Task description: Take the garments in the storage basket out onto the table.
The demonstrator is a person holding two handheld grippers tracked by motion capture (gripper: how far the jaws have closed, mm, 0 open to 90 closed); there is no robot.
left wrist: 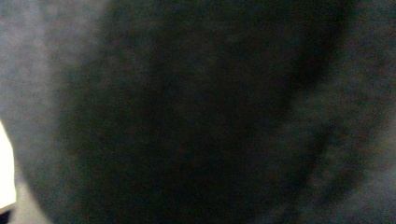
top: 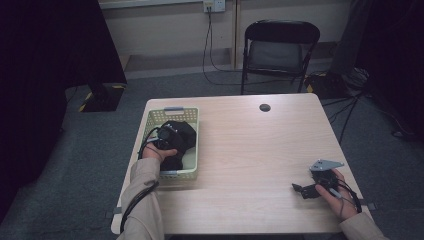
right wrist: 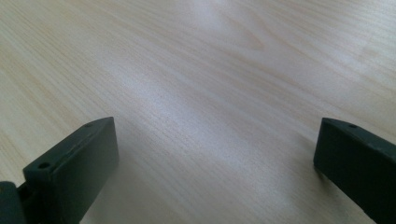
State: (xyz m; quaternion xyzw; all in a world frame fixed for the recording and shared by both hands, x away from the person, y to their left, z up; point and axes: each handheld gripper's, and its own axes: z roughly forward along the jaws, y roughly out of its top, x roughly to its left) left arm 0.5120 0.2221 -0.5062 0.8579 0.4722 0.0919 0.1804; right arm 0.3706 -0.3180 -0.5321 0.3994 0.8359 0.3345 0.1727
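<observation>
The left gripper (top: pixel 167 136) reaches down into the pale green slotted plastic basket (top: pixel 192 172) onto the dark black bundle (top: pixel 184 134) there, its jaws hidden, while the right gripper (top: pixel 302 189) rests on the light wooden worktop (top: pixel 250 150), jaws wide apart.

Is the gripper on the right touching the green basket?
Apart. The high view shows the right gripper far from the basket, with bare table between them.
</observation>
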